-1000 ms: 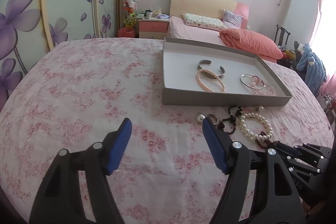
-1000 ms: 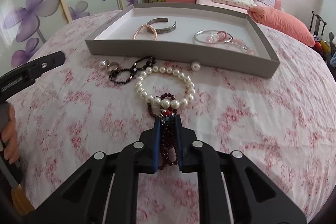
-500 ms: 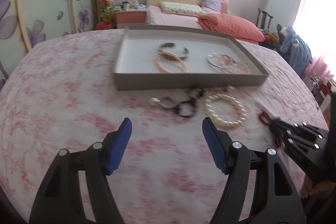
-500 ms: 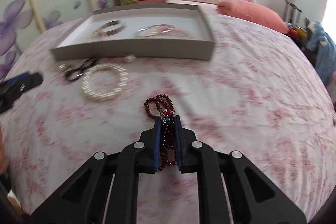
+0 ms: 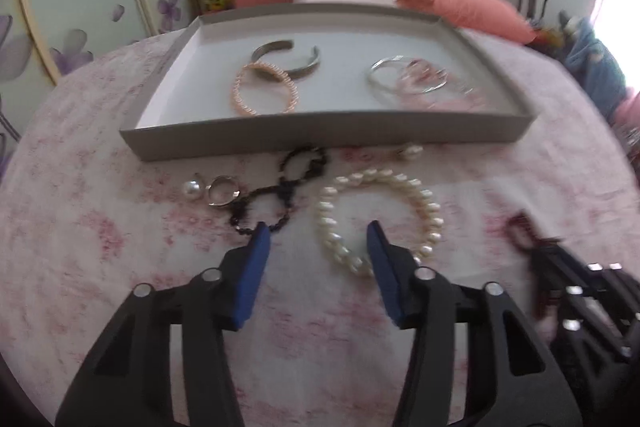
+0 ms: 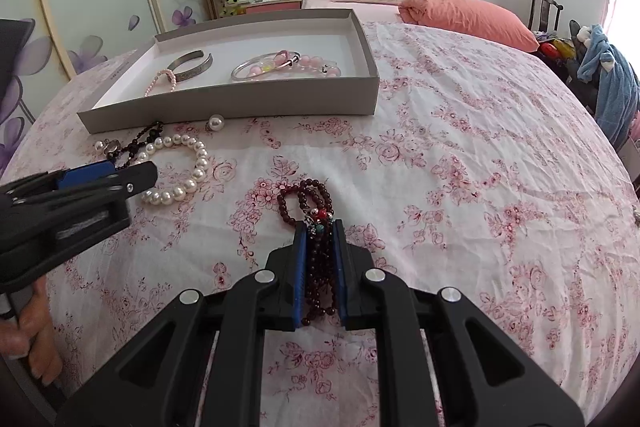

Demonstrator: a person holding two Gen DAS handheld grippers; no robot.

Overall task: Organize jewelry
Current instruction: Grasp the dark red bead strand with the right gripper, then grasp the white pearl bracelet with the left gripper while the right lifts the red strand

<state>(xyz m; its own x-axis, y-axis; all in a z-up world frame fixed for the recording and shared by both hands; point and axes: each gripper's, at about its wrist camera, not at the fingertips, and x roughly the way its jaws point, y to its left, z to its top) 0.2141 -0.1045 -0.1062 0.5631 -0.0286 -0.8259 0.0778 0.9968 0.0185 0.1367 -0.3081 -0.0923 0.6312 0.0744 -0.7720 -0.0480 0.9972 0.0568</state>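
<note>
Jewelry is split between the grey tray and the flowered bedspread in front of it, and the piece I hold is the dark red bead bracelet, pinched between the pads of my right gripper with its loops draped on the cloth just ahead. I judge it light and limp; strung beads slide and swing, so the pinch across the bunched strands near the coloured beads looks right, and a slow lift should keep it from slipping out. My left gripper is closing, its jaws not yet pressing on anything, with the near arc of the white pearl bracelet lying between the blue pads; pearls are smooth and round, so I would take them across the strand, not along it. Just left of the pearls lies a black beaded chain in a figure-eight, close enough to get caught by the left pad, then a silver ring and a loose pearl beside it. Another small pearl piece sits against the tray's front wall. Inside the tray rest a silver cuff, a pink bead bracelet and a silver bangle with pink beads. That front wall must be cleared on the way in.
</note>
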